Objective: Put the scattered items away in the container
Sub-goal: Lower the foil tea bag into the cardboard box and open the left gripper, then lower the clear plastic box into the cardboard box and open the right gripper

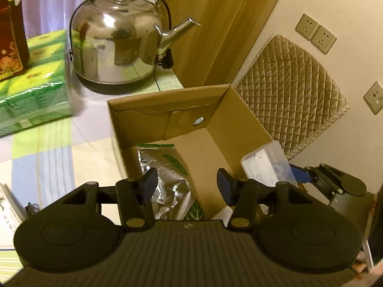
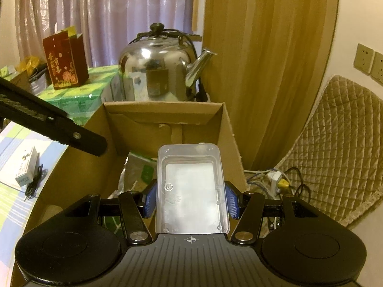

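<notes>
Right gripper (image 2: pixel 190 199) is clamped on a clear plastic box (image 2: pixel 191 186), holding it over the right side of the open cardboard box (image 1: pixel 241 129) on the bench (image 1: pixel 59 148). Left gripper (image 1: pixel 186 186) hangs spread wide with nothing in it, above a silver foil pouch (image 1: pixel 167 181) already lying inside the carton.

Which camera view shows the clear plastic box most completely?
The right wrist view: the clear plastic box fills the centre, held between the jaws of the right gripper over the cardboard box. The left wrist view shows only part of it, at an angle.
</notes>
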Demonstrator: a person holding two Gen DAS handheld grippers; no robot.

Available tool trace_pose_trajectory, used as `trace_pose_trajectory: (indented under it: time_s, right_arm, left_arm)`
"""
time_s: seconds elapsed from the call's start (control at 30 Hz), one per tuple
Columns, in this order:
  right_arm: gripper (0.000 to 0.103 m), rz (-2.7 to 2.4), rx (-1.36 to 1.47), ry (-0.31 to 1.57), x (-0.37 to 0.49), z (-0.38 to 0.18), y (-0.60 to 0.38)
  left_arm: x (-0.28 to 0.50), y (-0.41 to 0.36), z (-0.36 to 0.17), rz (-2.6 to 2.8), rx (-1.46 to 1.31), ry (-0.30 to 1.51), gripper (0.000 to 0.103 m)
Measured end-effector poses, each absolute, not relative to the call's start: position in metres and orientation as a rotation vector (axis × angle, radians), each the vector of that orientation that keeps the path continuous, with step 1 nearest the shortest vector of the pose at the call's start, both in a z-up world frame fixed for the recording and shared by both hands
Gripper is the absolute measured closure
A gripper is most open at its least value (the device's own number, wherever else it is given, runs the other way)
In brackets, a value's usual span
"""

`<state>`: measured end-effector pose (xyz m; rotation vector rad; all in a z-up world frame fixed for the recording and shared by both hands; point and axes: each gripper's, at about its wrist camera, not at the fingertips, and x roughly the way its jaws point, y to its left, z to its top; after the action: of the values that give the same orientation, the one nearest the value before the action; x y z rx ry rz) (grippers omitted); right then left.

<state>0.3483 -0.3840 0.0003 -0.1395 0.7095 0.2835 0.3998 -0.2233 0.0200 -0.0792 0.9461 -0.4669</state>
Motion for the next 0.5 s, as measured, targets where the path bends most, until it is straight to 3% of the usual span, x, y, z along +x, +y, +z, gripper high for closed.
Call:
trace_pose_trajectory:
  time_s: [0.5]
  right_arm:
    - [0.049, 0.318, -0.175, 0.825, 0.365, -0.012, -0.365]
  left_arm:
    - [0.374, -0.2, 0.027, -0.472, -0.052, 0.91, 0.048]
